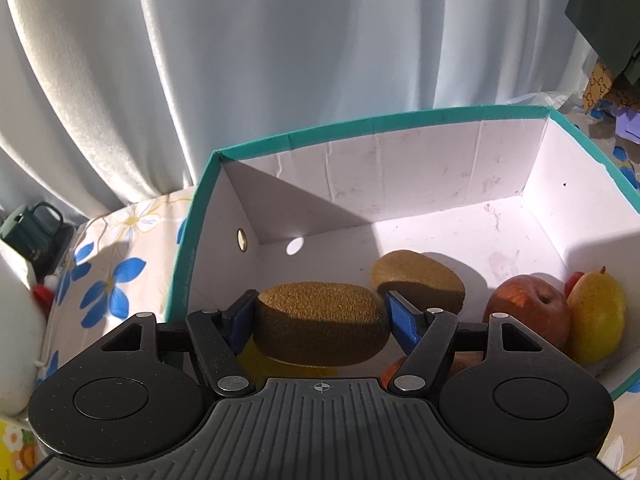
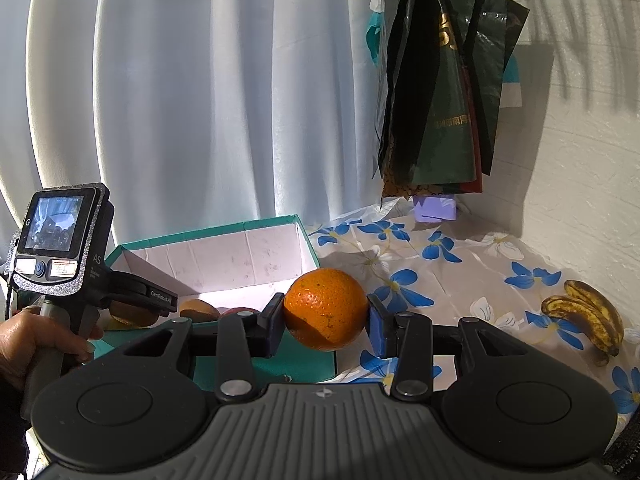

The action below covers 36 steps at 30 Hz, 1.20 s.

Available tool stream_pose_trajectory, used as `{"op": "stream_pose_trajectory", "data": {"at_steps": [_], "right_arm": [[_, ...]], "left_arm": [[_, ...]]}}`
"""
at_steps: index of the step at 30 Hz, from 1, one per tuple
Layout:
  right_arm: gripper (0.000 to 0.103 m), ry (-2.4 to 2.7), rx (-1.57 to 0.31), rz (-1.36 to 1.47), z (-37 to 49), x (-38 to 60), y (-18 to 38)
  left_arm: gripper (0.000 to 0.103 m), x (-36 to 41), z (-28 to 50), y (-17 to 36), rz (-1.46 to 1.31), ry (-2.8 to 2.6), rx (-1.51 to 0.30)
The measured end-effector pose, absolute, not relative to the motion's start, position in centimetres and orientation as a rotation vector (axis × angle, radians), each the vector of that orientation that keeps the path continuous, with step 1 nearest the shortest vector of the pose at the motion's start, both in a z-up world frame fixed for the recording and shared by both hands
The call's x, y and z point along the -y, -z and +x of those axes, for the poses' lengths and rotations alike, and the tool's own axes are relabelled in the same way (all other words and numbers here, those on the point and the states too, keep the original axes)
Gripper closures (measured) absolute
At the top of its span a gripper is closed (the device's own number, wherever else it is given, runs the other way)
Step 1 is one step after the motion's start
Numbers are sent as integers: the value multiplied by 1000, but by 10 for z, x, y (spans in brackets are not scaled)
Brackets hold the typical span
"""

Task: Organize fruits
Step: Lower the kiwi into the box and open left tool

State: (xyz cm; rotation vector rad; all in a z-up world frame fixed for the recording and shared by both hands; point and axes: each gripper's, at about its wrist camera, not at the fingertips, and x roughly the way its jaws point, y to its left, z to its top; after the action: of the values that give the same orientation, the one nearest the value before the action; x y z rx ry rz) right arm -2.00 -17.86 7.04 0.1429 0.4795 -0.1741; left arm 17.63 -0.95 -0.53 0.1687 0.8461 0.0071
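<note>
Left wrist view
- Left gripper (image 1: 320, 320): was found clamped on a kiwi (image 1: 320, 322), both blue pads pressed to its ends.
- Kiwi position: was held above the near end of the box (image 1: 360, 122), over an indistinct yellow fruit partly hidden below it.
- Box contents: a second kiwi (image 1: 420, 280) was seen on the floor just behind; an apple (image 1: 528, 312) and a pear (image 1: 598, 316) were lying touching at the right wall.

Right wrist view
- Right gripper (image 2: 326, 316): was found closed on an orange (image 2: 326, 308), gripped at both sides.
- Orange position: was held just outside the box's right wall (image 2: 308, 240), above the flowered tablecloth (image 2: 460, 264).
- Bananas (image 2: 588, 316): were noted on the cloth, well to the right.
- Left hand (image 2: 24, 340): was seen at the left edge, wrapped round the other gripper's handle.
</note>
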Motion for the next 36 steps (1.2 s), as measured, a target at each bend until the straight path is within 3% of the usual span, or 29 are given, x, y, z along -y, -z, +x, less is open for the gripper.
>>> {"op": "stream_pose_trajectory", "data": {"at_steps": [10, 14, 21, 36], "right_arm": [[62, 170, -472, 148, -19, 179, -69], [62, 171, -467, 150, -20, 179, -69], [62, 176, -456, 153, -22, 182, -71], [62, 113, -447, 130, -11, 175, -76]], "left_arm": [[26, 9, 178, 5, 160, 3, -865], [11, 8, 174, 2, 142, 15, -864], [3, -3, 138, -32, 63, 20, -794], [1, -40, 51, -66, -123, -17, -741]]}}
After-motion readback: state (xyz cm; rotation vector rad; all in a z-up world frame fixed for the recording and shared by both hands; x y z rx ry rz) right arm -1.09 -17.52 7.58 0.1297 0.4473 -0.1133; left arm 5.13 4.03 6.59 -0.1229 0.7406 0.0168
